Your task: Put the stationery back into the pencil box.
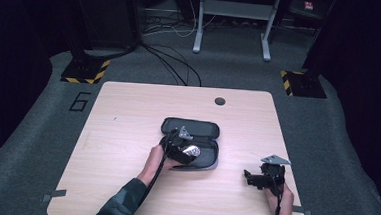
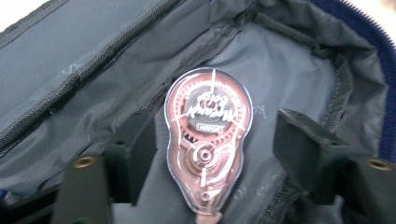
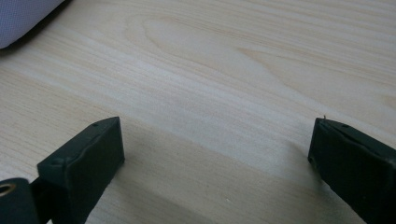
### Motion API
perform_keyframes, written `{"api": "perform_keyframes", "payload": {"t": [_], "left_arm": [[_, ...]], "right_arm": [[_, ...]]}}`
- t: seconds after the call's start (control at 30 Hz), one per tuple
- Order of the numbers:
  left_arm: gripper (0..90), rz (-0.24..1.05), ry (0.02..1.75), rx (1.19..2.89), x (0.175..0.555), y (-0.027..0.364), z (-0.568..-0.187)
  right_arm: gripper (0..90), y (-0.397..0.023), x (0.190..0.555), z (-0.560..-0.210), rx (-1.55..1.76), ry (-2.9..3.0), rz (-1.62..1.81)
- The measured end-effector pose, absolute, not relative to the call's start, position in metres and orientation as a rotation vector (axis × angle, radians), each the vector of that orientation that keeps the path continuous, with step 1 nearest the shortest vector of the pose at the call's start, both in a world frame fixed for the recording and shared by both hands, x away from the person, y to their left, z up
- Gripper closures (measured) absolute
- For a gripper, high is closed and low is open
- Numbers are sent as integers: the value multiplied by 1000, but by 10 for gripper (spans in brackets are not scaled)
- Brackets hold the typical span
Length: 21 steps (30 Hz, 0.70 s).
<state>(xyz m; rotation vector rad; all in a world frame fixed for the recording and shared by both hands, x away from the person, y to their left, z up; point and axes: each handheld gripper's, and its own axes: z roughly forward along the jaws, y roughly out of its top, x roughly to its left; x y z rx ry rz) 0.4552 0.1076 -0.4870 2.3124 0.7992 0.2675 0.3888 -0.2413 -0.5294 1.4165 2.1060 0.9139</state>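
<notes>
Correction tape inside open case, left hand-held gripper straddling it

I see a clear teardrop tape roller with reddish gears lying flat in the open grey case, between my left jaws, touching neither.

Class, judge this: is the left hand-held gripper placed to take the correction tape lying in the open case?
Probably yes: the left hand-held gripper is open astride the correction tape, which lies uncovered inside the open case.
</notes>
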Motion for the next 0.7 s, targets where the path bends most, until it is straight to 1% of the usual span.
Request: {"api": "perform_keyframes", "payload": {"t": [0.03,0.13,0.33,0.47,0.7], "left_arm": [[219,275,800,2312,454,109,-485],[152,303,799,2288,450,115,-474],[128,346,802,2220,436,134,-452],[106,405,806,2205,424,152,-443],[95,454,852,2169,401,191,-442]], "right_arm": [[30,-241,389,-529,1416,2106,914],[30,-241,389,-529,1416,2106,914],[30,-241,389,-529,1416,2106,913],[30,-241,389,-529,1416,2106,914],[30,-241,389,-529,1416,2106,913]]}}
